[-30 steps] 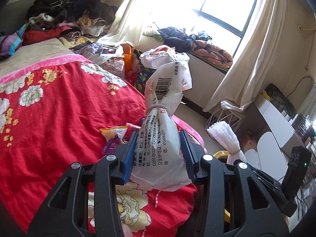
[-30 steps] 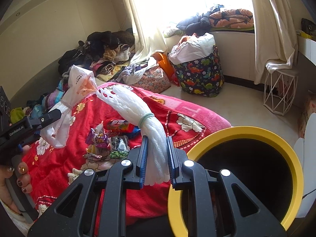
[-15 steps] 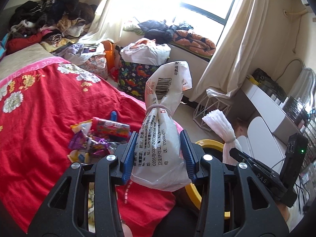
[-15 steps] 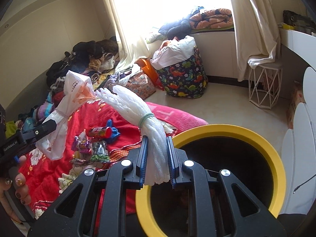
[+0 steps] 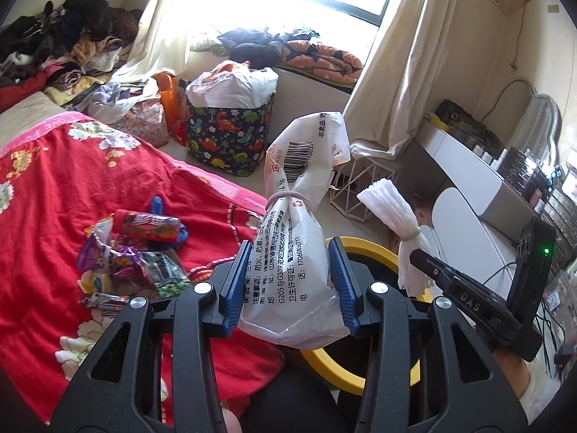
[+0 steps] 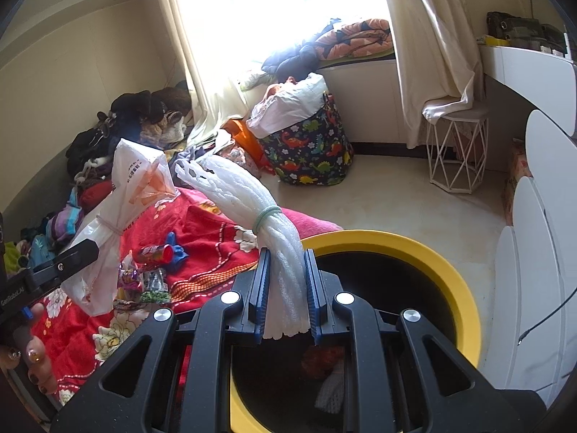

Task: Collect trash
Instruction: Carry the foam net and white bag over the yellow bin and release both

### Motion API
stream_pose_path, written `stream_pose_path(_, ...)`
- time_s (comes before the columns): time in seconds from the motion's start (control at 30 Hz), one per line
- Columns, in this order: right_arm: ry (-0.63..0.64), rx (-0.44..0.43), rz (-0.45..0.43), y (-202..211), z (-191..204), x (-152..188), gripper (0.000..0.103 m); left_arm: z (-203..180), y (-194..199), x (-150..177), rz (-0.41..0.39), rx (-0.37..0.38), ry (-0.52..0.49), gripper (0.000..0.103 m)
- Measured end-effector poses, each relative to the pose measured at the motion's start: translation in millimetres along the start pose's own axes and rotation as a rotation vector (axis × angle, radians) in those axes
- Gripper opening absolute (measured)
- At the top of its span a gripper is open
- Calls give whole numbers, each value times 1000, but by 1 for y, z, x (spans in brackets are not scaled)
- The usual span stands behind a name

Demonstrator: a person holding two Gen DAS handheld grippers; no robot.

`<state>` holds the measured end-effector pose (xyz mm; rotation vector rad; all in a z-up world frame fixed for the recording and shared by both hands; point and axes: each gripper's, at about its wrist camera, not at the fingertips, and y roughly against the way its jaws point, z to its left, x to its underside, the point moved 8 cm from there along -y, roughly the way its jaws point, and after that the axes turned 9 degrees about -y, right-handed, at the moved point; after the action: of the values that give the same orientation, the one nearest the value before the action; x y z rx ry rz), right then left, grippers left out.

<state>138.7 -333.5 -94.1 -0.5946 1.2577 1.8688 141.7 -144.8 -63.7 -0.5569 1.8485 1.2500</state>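
My left gripper [image 5: 288,285] is shut on a tied white plastic bag [image 5: 294,238] with a barcode, held upright at the bed's edge; it also shows in the right wrist view [image 6: 119,223]. My right gripper [image 6: 286,292] is shut on a white foam net bundle [image 6: 267,223] tied with a green band, held over the rim of the yellow-rimmed black bin [image 6: 443,267]. The bundle [image 5: 400,223] and bin rim [image 5: 364,245] show in the left wrist view too. Some trash lies inside the bin [image 6: 324,371]. Snack wrappers [image 5: 133,252] lie on the red bedspread [image 5: 54,187].
A dinosaur-print basket [image 5: 230,133] with a white bag stands on the floor by the window. Clothes are piled at the bed's far end [image 5: 65,47]. A white wire stool [image 6: 454,151], curtains and a white desk [image 5: 479,180] stand to the right.
Both grippers have swung right, away from the bed's middle towards the bin. The bin now fills more of the right wrist view and its contents show. Both grips are unchanged.
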Motion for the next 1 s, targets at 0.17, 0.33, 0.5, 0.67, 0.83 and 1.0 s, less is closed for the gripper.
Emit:
stream_pose_path(0.17, -23, 32, -16, 7, -18, -3, 18, -22, -9, 5, 22, 27, -35, 36)
stream_pose_path(0.33, -63, 55, -23, 9, -38, -6, 18, -40, -18, 10, 44, 51, -64, 36)
stream_pose_path(0.5, -89, 74, -25, 11, -54, -7, 18, -55, -29, 18, 71, 69, -89, 36)
stream_pose_path(0.67, -115, 92, -25, 10, -65, -7, 18, -64, -39, 26, 100, 84, -114, 36)
stream_pose_path(0.83, -139, 105, -21, 10, -74, -6, 18, -75, -48, 36, 129, 102, -144, 36)
stream_pose_path(1.0, -158, 114, -15, 9, -82, -4, 18, -83, -58, 48, 169, 112, -166, 36)
